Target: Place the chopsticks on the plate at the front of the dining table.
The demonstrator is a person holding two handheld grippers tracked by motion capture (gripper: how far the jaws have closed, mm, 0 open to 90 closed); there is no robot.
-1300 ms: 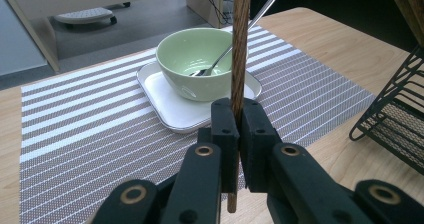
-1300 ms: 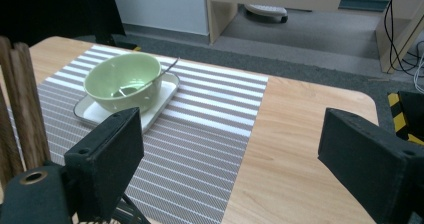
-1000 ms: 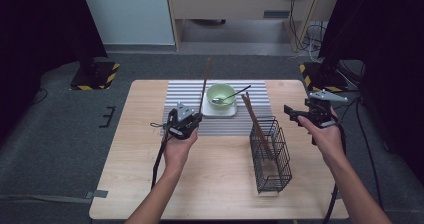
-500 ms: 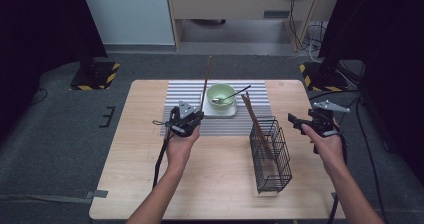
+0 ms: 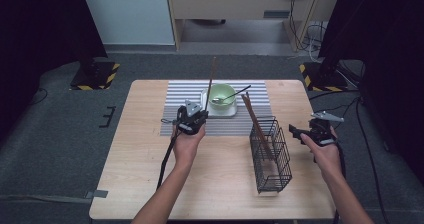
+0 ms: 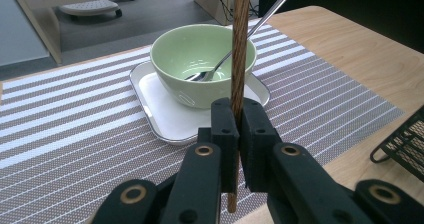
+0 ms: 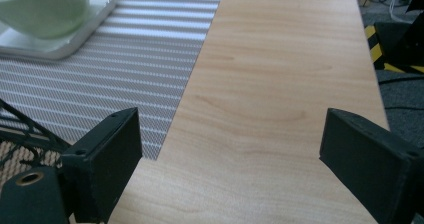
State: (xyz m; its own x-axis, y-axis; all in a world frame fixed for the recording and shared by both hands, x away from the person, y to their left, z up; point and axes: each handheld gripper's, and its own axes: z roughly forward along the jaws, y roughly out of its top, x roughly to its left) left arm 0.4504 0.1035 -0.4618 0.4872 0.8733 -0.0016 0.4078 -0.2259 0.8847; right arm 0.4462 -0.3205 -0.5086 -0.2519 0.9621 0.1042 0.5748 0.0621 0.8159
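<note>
Left gripper (image 5: 196, 115): near edge of the striped mat (image 5: 175, 114), just left of the tray (image 5: 220, 111); jaws clamped tight on one chopstick (image 5: 211, 86).
Chopstick: held upright between the black pads, tilted a little; in the left gripper view (image 6: 237, 129) its lower end pokes out just below the pads, and its shaft (image 6: 241, 44) rises past the top of the frame, in front of the bowl (image 6: 200, 69).
Right gripper (image 5: 309, 132): over bare table (image 5: 150, 184) at the right, just right of the basket (image 5: 270, 154); jaws spread wide with nothing between them, as the right gripper view (image 7: 227, 149) shows, only wood grain below.
Bowl: light green, sitting on the white square tray at the far middle of the mat.
Spoon (image 5: 230, 96): metal, lying in the bowl, handle leaning out over the right rim; in the left gripper view the spoon (image 6: 240, 39) crosses behind the chopstick.
Basket: black wire, upright, on the table near and right of the mat.
Second chopstick (image 5: 255, 124): standing in the basket, leaning far and left, top end above the rim.
Mat: grey and white stripes, across the far half of the table.
Hands: left hand (image 5: 186, 146) wraps the left gripper from the near side; right hand (image 5: 325, 154) holds the right one.
</note>
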